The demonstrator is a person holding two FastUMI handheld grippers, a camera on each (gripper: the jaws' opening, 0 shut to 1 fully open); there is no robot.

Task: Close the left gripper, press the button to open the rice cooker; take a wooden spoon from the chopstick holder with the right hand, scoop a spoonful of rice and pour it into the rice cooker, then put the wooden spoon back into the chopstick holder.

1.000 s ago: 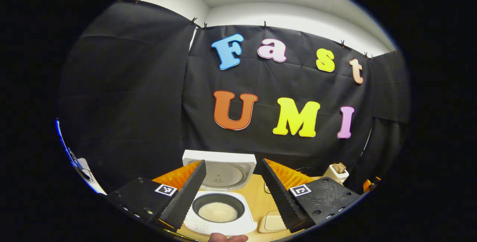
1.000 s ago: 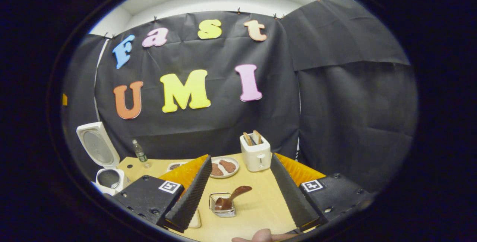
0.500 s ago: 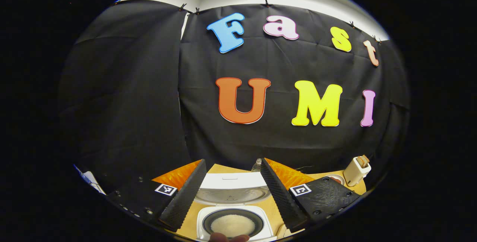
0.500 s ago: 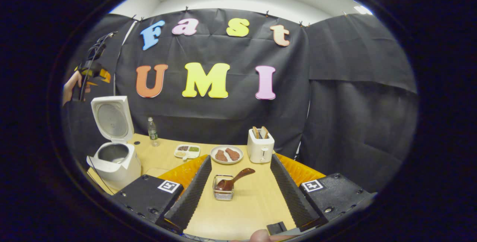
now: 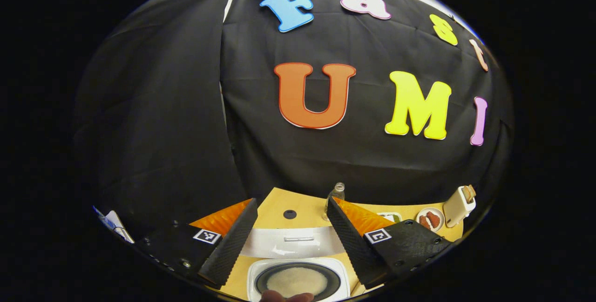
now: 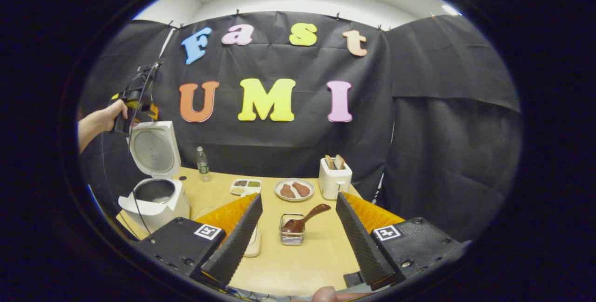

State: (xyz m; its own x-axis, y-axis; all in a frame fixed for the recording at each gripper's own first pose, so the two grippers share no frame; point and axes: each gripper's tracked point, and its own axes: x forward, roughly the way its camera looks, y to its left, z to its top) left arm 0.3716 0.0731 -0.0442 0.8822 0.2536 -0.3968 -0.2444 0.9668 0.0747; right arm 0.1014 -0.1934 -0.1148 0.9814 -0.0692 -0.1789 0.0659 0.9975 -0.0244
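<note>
rice cooker: sitting at table's left end, lid up, rice showing in the pot
left gripper: hovering above cooker, jaws apart, gripping nothing
right gripper: jaws wide, empty, facing the holder
wooden spoon: leaning in chopstick holder, handle tilting right
risk: light holder tipping or sliding if the spoon is getting pulled sideways; grip slipping on the slanted handle

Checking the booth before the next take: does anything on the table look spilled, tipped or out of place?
Nothing spilled or tipped. The rice cooker stands open with its lid up, and the wooden spoon leans in the chopstick holder. Bottle, toaster and plate sit upright on the table.
</note>
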